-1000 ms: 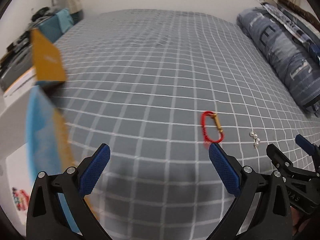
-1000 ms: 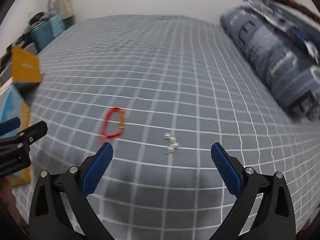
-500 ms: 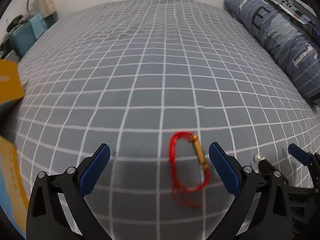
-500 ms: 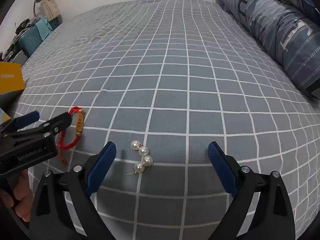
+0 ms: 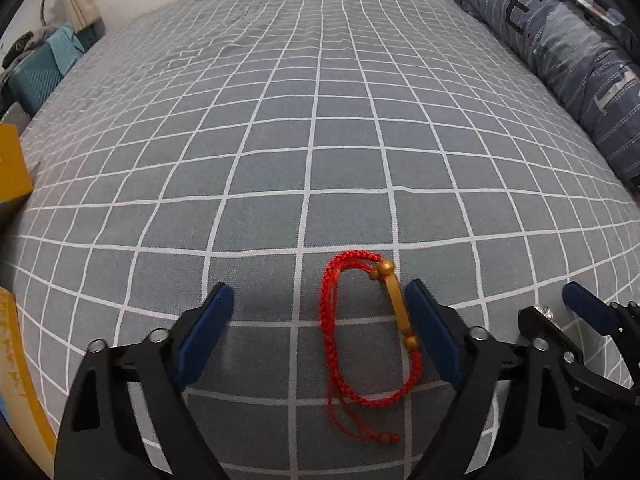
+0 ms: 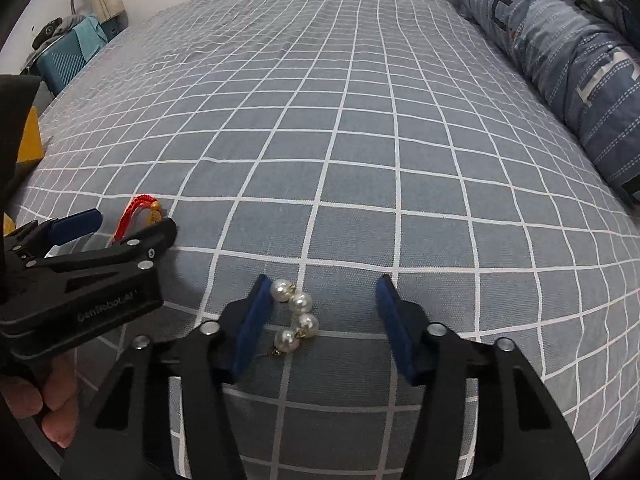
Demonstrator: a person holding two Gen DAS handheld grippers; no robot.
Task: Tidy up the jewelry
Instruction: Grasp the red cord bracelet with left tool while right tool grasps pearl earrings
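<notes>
Lowered since the earlier frame, jaws just narrowed yet unclamped, the left gripper (image 5: 320, 332) is set around the red braided cord bracelet (image 5: 370, 340), the right gripper (image 6: 324, 320) around the white pearl earrings (image 6: 296, 316) on the grey checked bed (image 6: 360, 140).

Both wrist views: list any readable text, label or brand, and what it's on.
"GenRobot.AI": raised lettering on the black body of the left gripper, right wrist view; reading uncertain.
Large pale letters, one like "T", on the folded blue duvet: cut off by folds, no word readable.
Orange box: no legible print.
Red bracelet, pearl earrings: no text.
</notes>
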